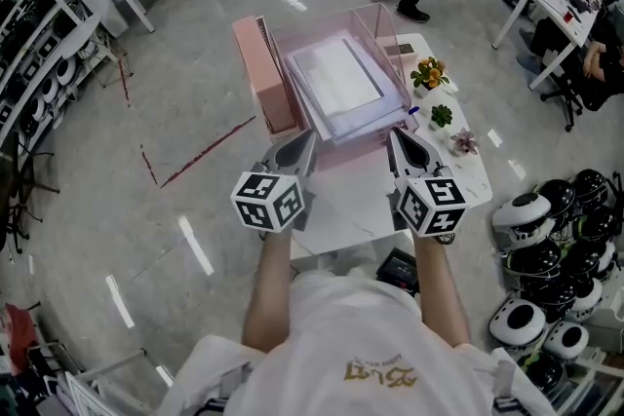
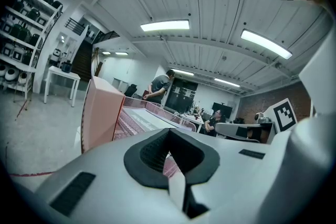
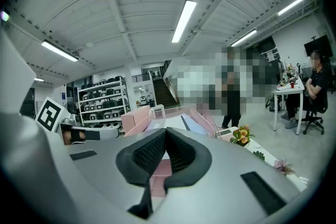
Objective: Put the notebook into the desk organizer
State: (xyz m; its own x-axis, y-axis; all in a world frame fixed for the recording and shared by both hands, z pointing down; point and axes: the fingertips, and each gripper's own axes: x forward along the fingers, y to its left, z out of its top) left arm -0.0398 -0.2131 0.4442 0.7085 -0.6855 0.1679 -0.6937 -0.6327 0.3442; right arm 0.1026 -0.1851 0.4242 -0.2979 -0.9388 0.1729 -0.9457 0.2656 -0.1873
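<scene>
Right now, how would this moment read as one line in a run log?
left gripper: shut | right gripper: shut | both at near edge of pink see-through plastic organizer | white notebook: flat inside

The notebook (image 1: pixel 336 73) lay flat inside the desk organizer (image 1: pixel 375 24), cover up and closed. Its cover was pale, white to light grey, and its long edges ran along the organizer's side walls. It rested on top of other flat, pale sheets or books with bluish edges showing beneath it. The desk organizer was an open-topped pink tray with see-through, mesh-like walls, standing upright on the far end of a white table (image 1: pixel 468 166).
</scene>
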